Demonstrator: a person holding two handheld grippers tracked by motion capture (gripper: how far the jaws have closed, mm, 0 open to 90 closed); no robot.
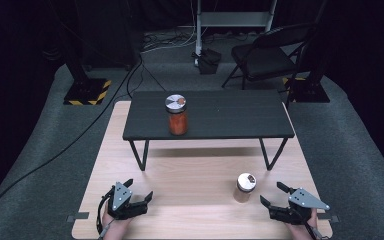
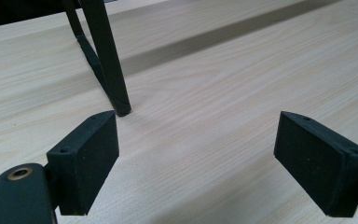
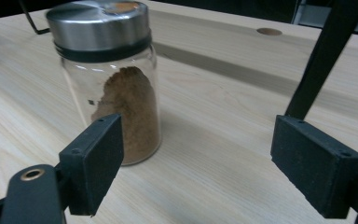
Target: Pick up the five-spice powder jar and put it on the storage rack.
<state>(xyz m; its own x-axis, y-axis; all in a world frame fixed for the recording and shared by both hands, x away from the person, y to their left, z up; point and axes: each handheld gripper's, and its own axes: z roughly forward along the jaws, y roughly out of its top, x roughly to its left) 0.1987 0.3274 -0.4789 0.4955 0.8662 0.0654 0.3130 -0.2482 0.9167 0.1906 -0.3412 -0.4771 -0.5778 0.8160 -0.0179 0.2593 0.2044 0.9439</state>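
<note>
I am looking down on a pale wooden table (image 1: 200, 175) that is carrying a low black stand (image 1: 209, 114) across its far half, and I am keeping both tools parked at the near edge. On the stand, toward its left, a jar of orange-red powder (image 1: 177, 116) is standing upright under a metal lid, well apart from either hand. The thing I am working toward is the smaller jar of brown powder (image 1: 244, 187), standing upright on the bare wood near the right front, just ahead of and to the left of the right gripper (image 1: 273, 196). As I judge it, the job is barely starting: nothing is lifted, nothing is gripped, and the whole reach, close and carry is waiting to be done. The right gripper is standing with its jaws apart and nothing between them; in the right gripper view the jar (image 3: 109, 84) is sitting just beyond the left-hand jaw, off the centre line, so I am expecting to shift sideways before closing. The left gripper (image 1: 140, 191) is also gaping wide and empty, and in the left gripper view it is pointing at bare wood near one stand leg (image 2: 108, 60). The jar itself is clear glass with a brushed steel cap on a dark band, filled to roughly two thirds with clumped brown powder that is sloping to one side.
</note>
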